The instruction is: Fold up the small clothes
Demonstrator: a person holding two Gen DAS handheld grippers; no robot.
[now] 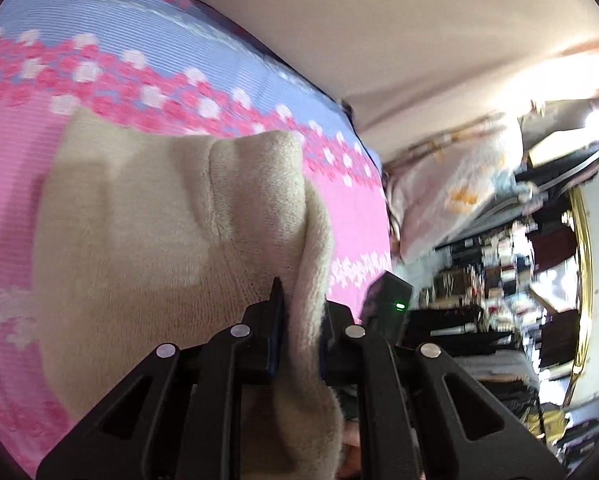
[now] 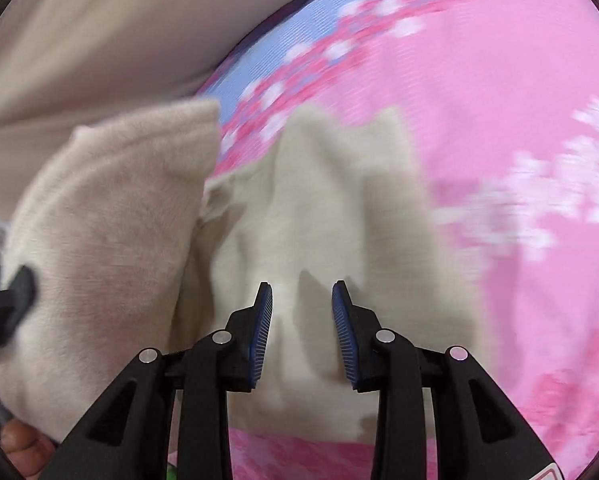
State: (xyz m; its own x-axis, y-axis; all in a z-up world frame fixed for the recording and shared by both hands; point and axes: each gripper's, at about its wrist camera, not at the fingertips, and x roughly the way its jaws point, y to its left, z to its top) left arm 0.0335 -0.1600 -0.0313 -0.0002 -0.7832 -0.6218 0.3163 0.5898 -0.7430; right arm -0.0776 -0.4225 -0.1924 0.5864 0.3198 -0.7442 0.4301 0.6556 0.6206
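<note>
Pinching a raised fold of the cream garment [image 1: 171, 240], the left gripper [image 1: 301, 312] has its fingers clamped tight on the fleece, lifting that edge off the pink and blue flowered bedspread [image 1: 99, 64]. Rightwards, the rest of the garment [image 2: 331, 216] lies flat on the bedspread [image 2: 499, 100], blurred by motion. Over it hangs the right gripper [image 2: 302, 300], fingers spread apart, gripping nothing. Shelves [image 1: 499, 280] at far right are too blurred to read.

A: What's your left gripper [image 1: 301, 316] doing?
B: Its fingers are clamped on a raised fold of the cream cloth [image 1: 171, 216]; the rest lies on the pink floral sheet [image 1: 111, 76], near its edge.
</note>
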